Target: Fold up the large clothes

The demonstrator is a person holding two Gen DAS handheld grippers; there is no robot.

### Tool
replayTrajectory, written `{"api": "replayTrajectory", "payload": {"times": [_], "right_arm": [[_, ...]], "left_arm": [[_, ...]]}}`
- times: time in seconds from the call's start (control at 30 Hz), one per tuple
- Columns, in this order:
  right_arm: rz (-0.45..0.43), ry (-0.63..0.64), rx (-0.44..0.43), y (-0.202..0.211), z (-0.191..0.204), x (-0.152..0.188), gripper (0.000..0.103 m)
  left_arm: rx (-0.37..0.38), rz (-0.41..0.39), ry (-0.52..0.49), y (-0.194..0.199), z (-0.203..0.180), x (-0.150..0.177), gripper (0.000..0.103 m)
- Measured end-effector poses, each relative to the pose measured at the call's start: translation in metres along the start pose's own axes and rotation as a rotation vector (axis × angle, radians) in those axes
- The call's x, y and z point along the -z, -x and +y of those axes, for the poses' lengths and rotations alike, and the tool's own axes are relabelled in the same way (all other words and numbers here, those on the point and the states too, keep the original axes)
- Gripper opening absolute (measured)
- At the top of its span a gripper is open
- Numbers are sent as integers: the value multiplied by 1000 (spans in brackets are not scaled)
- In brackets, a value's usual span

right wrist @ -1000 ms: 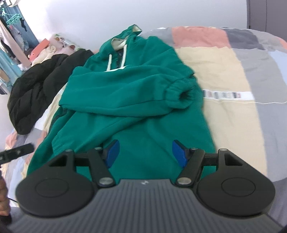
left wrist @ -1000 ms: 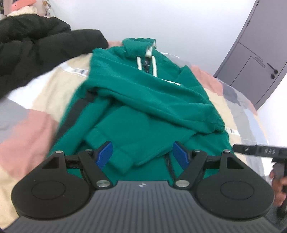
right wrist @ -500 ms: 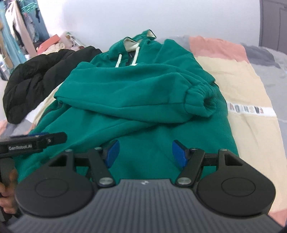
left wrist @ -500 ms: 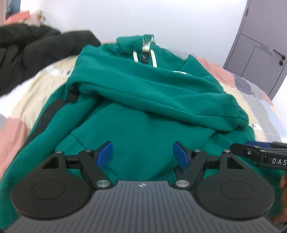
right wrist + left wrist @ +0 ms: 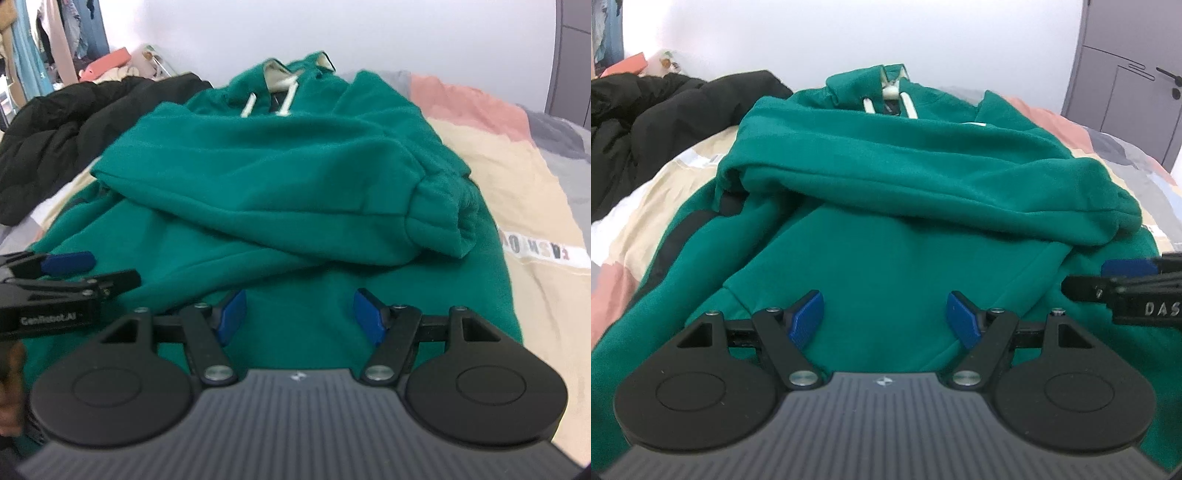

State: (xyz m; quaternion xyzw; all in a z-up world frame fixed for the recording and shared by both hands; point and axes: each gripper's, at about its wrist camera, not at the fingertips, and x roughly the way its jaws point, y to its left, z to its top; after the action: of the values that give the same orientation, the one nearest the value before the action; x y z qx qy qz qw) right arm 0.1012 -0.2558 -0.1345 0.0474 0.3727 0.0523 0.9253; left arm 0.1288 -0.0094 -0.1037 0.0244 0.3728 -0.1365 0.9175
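Note:
A green hoodie [image 5: 886, 229] [image 5: 280, 206] lies face up on the bed, hood and white drawstrings [image 5: 908, 105] at the far end, both sleeves folded across the chest. The top sleeve's cuff [image 5: 447, 225] points right. My left gripper [image 5: 884, 319] hovers low over the hoodie's lower front, open, blue pads apart with only fabric beneath. My right gripper [image 5: 299, 314] hangs over the lower right part of the hoodie, likewise open and empty. Each gripper shows at the edge of the other's view: the right gripper [image 5: 1126, 291] and the left gripper [image 5: 66, 273].
A black puffer jacket [image 5: 653, 122] [image 5: 62, 125] is piled on the bed to the left of the hoodie. The patchwork bedspread [image 5: 517, 192] spreads out to the right. A grey door [image 5: 1126, 81] stands at the far right; hanging clothes [image 5: 40, 48] at the far left.
Both grippers have sunk toward the hoodie's lower half and levelled out; the garment now fills more of each view. Their jaws have kept the same width.

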Motion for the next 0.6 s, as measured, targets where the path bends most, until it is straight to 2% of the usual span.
{"api": "replayTrajectory", "payload": {"times": [0.13,0.3,0.47,0.6], "right_arm": [[42,-10,5,-14,-3,5,68],[37,-23,1,-14,-4,7,69],[14,-49,-3,-5,-5,8,69],[-58,-104,-15,24,-8,1,69]], "left_arm": [[11,9,29,-4,4,0,78],[21,-11,32,-1,6,1,78],[32,-43,55,15,10,1,78],[37,-103,86,40,11,-8,78]]}}
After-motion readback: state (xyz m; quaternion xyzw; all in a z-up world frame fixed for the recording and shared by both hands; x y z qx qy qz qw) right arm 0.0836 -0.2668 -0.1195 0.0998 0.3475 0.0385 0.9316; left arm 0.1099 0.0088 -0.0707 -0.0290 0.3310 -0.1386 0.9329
